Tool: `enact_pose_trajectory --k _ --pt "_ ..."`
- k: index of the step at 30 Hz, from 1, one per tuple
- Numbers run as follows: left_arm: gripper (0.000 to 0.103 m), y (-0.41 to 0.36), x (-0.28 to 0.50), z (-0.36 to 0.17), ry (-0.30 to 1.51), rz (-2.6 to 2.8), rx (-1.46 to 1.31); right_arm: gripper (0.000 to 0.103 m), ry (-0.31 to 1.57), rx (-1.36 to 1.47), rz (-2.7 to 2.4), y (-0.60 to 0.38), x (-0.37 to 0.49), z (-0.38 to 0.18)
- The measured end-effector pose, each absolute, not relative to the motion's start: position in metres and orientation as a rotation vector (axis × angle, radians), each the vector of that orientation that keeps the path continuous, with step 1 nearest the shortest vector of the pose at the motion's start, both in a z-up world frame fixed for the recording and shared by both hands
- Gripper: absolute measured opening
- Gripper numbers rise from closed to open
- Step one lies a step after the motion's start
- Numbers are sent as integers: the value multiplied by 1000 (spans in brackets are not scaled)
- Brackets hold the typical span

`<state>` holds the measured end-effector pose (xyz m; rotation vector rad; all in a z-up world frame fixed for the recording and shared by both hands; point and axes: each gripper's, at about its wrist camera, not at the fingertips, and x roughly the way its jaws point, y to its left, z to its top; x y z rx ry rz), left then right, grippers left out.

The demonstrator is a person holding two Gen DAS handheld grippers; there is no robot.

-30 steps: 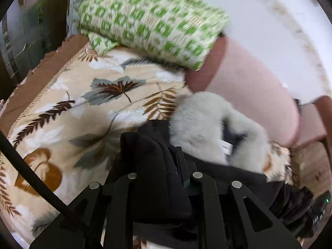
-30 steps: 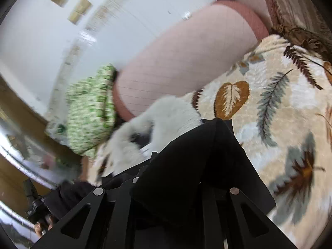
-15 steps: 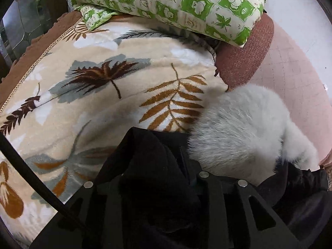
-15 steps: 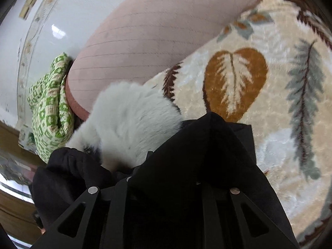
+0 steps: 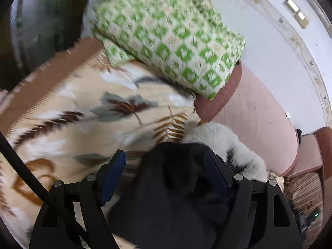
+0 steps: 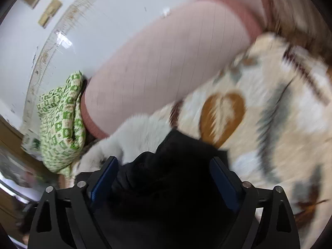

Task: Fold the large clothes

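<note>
Both claws gape wide, gripping nothing: the black coat lies bunched between the left claw and right claw fingers, fur collar beyond.

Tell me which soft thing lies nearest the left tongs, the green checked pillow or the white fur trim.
The white fur trim, touching the black coat by the left tongs; the green checked pillow lies farther back.

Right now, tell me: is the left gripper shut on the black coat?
No, the left gripper stands open, its blue pads spread either side of the black coat.
</note>
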<state>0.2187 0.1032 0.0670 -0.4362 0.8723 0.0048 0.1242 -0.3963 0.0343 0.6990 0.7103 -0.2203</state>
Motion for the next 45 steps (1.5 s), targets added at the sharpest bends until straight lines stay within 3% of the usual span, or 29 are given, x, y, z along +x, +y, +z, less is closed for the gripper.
enact_pose_trajectory --k 6,11,12,18,27,31,37,41,45 --pt "83 96 111 69 748 46 -335 91 693 567 -124 -347 83 66" --pt "83 86 67 29 739 29 -319 59 811 508 -15 -281 97 40" --pt "83 85 63 21 737 23 -305 58 825 477 -10 -269 105 37" --pt "83 91 66 6 647 102 -178 59 865 322 -124 -222 187 2" --pt "83 120 94 -13 745 135 -219 61 945 88 -416 -214 291 -72" --pt "83 118 95 -13 741 158 -165 60 967 30 -419 -209 291 -60" --pt "83 122 89 -11 748 149 -201 60 761 44 -196 -175 212 38" --pt "83 125 91 -16 775 151 -233 56 746 19 0 -129 184 52" --pt "83 128 94 -18 775 168 -221 48 782 -20 46 -78 209 26"
